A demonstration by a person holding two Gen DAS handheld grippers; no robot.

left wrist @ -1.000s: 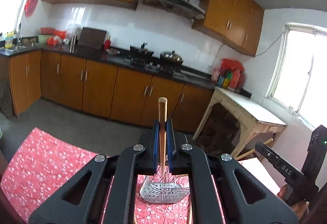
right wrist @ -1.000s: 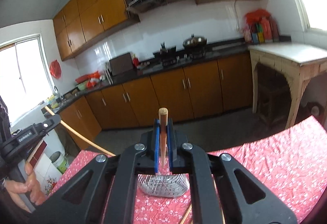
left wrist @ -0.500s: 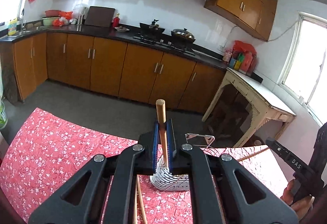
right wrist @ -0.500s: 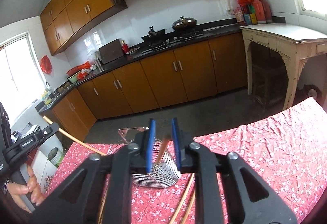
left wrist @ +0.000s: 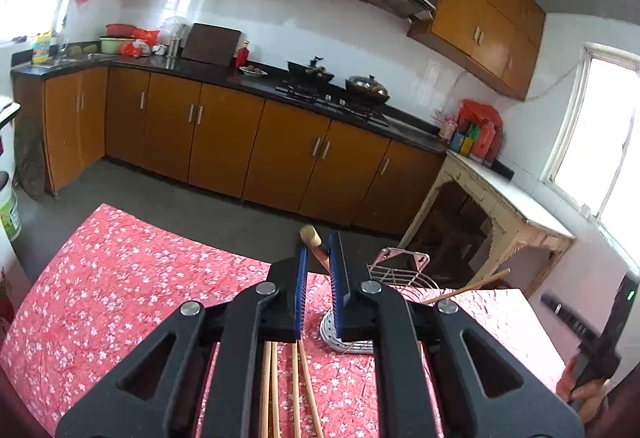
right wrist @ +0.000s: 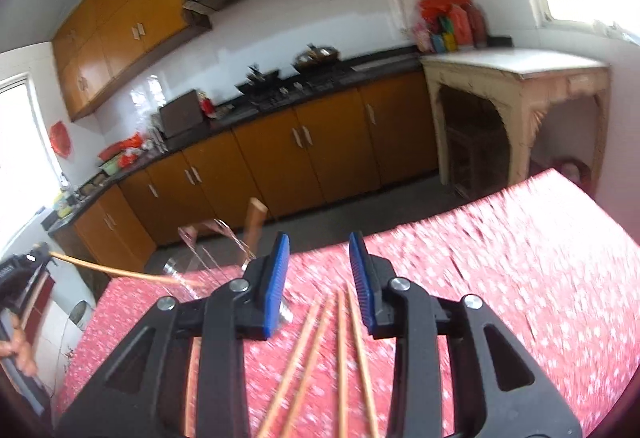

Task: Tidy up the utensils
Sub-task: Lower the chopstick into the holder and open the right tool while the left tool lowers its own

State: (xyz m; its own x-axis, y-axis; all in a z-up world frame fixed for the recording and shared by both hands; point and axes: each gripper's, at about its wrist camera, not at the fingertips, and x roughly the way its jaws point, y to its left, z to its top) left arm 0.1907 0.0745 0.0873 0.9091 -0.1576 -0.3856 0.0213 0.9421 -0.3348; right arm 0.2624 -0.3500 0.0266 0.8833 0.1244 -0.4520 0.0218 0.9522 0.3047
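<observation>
A metal wire utensil holder [left wrist: 394,280] stands on the red floral tablecloth [left wrist: 120,278]. In the left wrist view my left gripper [left wrist: 319,278] has its blue pads parted a little around a wooden chopstick [left wrist: 314,244] that leans into the holder. A second chopstick [left wrist: 468,288] sticks out of the holder to the right. In the right wrist view my right gripper [right wrist: 319,280] is wide open and empty, above several loose chopsticks [right wrist: 340,338] on the cloth. The holder [right wrist: 208,250] with an upright chopstick [right wrist: 254,224] is up and left, blurred.
Several chopsticks [left wrist: 284,390] lie on the cloth below my left gripper. The table's far edge [left wrist: 192,234] drops to the kitchen floor. Wooden cabinets [left wrist: 248,146] line the back wall. A white side table [left wrist: 508,198] stands to the right.
My right gripper let go of its chopstick into the holder, opened wide and swung right over the loose chopsticks. My left gripper lowered its chopstick into the holder and its pads parted.
</observation>
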